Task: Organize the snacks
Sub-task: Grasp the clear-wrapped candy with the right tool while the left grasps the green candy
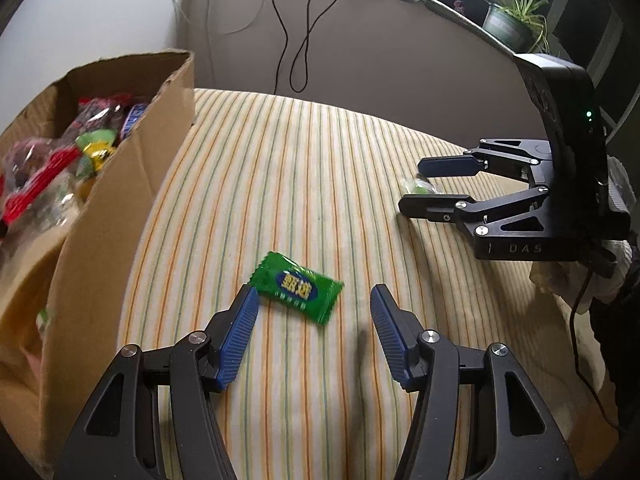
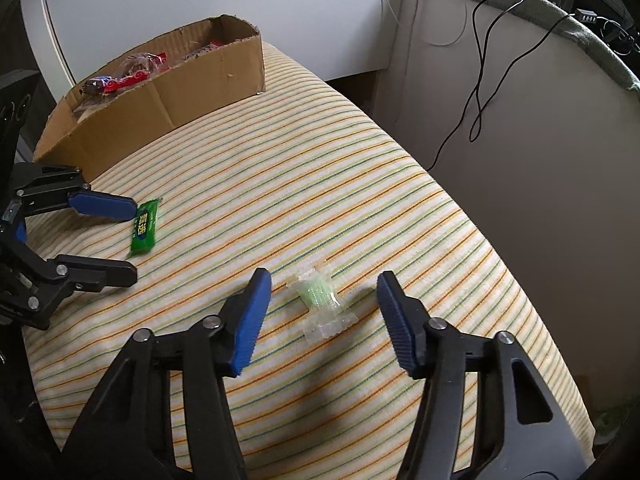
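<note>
**Two grippers spread wide, one sweet before each**

The left gripper [image 1: 312,300] hangs low over the striped cushion [image 1: 320,168] with its blue-padded fingers spread wide and nothing between them; the green candy packet [image 1: 298,287] lies flat on the cushion just ahead of the fingertips, its near corner touching or almost touching the left pad [image 1: 236,340]; the pictures do not settle which. The packet is a glossy bright green pillow wrapper with crimped ends and a blue oval label bearing yellow characters, slightly blurred; it sits at a slant to the stripes.

The right gripper [image 2: 324,288] is likewise parted, holding nothing; the clear-wrapped candy [image 2: 320,304] lies on the cushion between its two open fingers, touching neither. This sweet is pale green inside a transparent wrapper with twisted, crinkled ends; seen from the left wrist it shows only as a small pale shape [image 1: 418,186] between the right gripper's fingers.

The cardboard box [image 2: 172,92] stands on the cushion beyond the green candy packet, away from both grippers; its torn rim is open at the top and it holds a heap of wrapped snacks [image 1: 60,160] in red, green, yellow and blue. Behind the cushion, black cables [image 2: 484,80] hang down a beige backrest; a potted plant [image 1: 508,20] stands on the ledge above.
</note>
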`<state>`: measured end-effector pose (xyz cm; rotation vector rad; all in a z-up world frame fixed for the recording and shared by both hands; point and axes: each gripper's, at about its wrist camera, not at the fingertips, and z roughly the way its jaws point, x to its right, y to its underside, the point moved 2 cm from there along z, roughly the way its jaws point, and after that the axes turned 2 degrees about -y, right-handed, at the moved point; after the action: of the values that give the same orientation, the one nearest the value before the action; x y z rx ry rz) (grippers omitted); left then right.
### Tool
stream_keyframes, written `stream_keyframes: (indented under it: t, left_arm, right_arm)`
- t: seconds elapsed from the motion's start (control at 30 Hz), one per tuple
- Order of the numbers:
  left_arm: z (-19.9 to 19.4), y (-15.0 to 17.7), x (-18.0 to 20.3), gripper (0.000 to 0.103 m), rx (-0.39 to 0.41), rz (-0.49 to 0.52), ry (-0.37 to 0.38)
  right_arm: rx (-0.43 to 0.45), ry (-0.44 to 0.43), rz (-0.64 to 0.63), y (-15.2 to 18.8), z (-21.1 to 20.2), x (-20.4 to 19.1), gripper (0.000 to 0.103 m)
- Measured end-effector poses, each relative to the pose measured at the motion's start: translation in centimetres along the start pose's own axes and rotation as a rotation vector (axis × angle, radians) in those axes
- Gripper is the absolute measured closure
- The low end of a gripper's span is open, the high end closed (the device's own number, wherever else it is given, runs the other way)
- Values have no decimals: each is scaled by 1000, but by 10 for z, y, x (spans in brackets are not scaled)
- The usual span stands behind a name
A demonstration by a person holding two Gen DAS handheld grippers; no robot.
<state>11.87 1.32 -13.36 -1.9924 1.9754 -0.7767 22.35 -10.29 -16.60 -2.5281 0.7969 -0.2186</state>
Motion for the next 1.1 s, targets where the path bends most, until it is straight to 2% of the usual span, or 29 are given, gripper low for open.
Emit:
stream_keyframes:
  t: [0.17,0.37,0.5,0.8,1.1]
  left_arm:
    - [8,-5,17,47,2,69,-48]
    - [14,-8,35,64,11,120,-84]
    - [10,-1,40,68,20,141,-97]
    - [-3,1,34,77,29,126,-85]
    - [-1,-4,25,79,37,91,-56]
  right_arm:
    - [4,-10,12,1,3,3,53]
    - [12,-7,16,5,1,2,61]
    - [12,3,13,7,-2,0,69]
    - [14,29,5,8,-6,-5,79]
    - [37,44,30,7,-11,-1,80]
